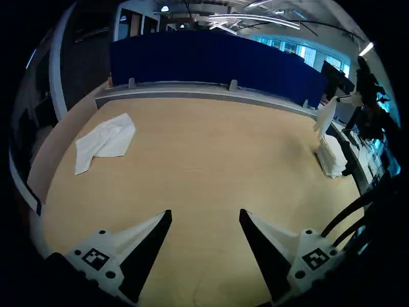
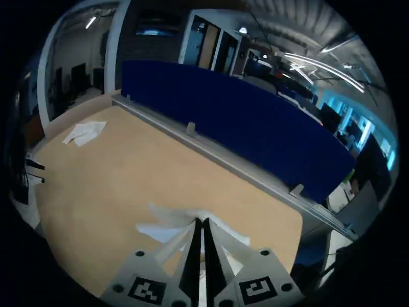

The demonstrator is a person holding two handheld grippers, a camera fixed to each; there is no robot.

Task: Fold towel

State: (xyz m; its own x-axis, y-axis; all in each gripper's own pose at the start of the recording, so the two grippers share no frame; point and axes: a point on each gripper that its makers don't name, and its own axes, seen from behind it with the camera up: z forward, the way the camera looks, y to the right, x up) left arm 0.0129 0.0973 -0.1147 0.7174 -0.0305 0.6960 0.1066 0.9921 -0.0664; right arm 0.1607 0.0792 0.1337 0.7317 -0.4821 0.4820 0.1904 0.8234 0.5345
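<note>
Right gripper clamped on a towel — seemingly its edge; left gripper spread wide, empty; lay it flat on the table before folding.

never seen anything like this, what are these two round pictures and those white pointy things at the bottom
No robot here: a person holds a two-finger gripper in each hand, and a fisheye camera rides on each, looking along its white fingers. The left gripper view shows the left gripper, open over a wooden table, with a crumpled towel at the far left and a stack of folded towels at the right edge. The right gripper view shows the right gripper shut, pinching a white towel.
</note>
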